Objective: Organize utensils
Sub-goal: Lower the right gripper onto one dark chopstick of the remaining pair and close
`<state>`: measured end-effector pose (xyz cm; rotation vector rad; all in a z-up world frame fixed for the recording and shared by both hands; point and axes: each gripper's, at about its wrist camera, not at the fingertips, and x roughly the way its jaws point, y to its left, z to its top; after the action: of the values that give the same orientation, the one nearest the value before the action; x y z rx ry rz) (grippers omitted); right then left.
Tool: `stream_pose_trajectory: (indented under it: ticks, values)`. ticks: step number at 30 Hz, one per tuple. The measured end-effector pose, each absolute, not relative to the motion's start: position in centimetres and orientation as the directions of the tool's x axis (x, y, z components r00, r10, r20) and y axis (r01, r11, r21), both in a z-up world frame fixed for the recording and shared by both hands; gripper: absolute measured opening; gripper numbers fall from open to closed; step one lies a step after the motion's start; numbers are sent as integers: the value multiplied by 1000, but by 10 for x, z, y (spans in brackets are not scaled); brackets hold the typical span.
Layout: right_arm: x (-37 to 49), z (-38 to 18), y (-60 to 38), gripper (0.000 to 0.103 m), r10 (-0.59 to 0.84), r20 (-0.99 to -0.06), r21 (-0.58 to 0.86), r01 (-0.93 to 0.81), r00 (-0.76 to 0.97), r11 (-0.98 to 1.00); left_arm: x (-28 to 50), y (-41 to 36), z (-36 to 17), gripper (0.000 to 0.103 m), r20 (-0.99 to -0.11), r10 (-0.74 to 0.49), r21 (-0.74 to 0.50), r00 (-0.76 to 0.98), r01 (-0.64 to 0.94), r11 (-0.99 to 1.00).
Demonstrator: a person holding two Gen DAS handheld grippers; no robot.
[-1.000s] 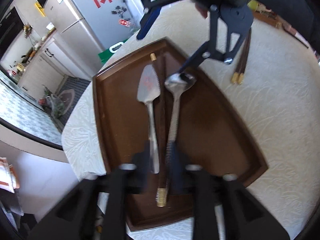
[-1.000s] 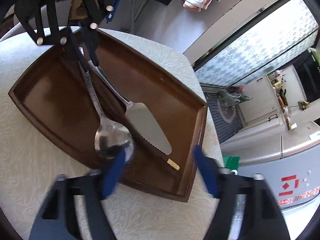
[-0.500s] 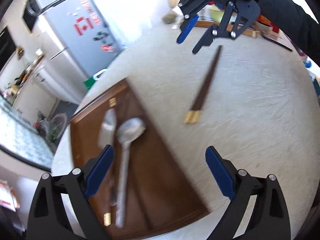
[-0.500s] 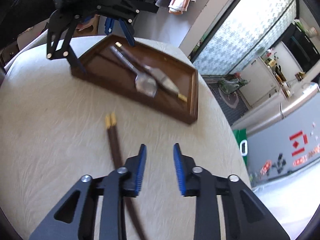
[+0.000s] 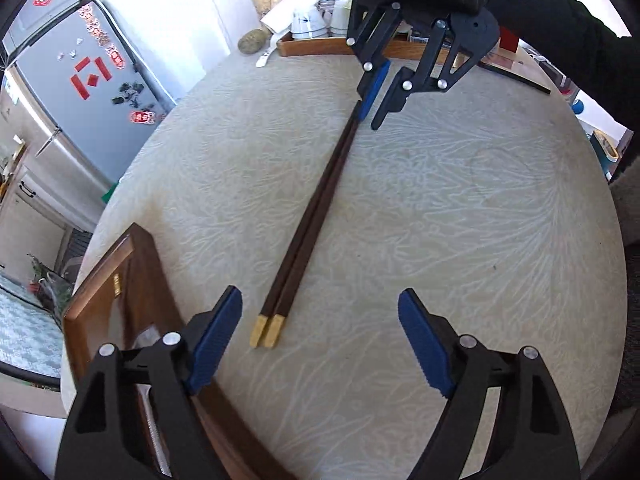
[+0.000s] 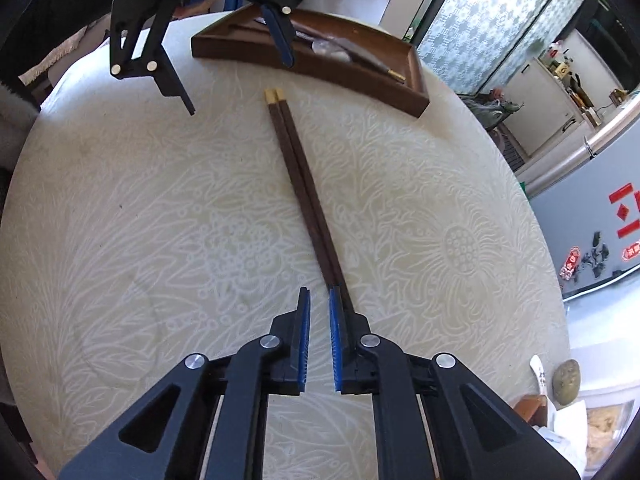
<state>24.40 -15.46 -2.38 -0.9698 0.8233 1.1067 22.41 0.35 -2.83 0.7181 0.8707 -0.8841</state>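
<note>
Tray [image 5: 138, 276]: sat at bench [image 5: 460, 208] edge, utensils already inside.
Left tongs [image 5: 320, 340]: released wide, over the chopsticks' gold ends.
Chopsticks [image 5: 316, 216]: lay paired on bench beside tray, likely next in.
Right tongs [image 6: 319, 336]: nearly clenched, empty, beside thin ends.

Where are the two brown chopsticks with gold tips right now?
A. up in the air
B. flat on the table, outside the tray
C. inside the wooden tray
B: the chopsticks lie side by side on the table, their gold ends just short of the wooden tray.
</note>
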Motion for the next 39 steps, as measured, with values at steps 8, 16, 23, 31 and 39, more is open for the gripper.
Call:
stream_pose_trajectory:
  ticks: [8, 16, 23, 31, 39]
  values:
    - [257, -29, -157, 10, 359, -897, -214, -964, 257, 156, 232, -5, -33, 83, -878, -346, 152, 332, 876, 457]
    - [259, -31, -159, 11, 373, -901, -173, -972, 221, 158, 242, -8, -41, 82, -885, -352, 120, 306, 879, 461]
    - [252, -31, -159, 11, 364, -909, -166, -977, 204, 133, 244, -11, -49, 79, -898, -347, 94, 270, 889, 448]
    - [258, -32, -156, 15, 345, -916, -166, -977, 203, 133, 248, -10, -47, 63, -900, -360, 58, 244, 888, 456]
    - [254, -32, -157, 14, 348, -915, -172, -978, 202, 114, 249, -4, -47, 62, -898, -356, 70, 259, 883, 465]
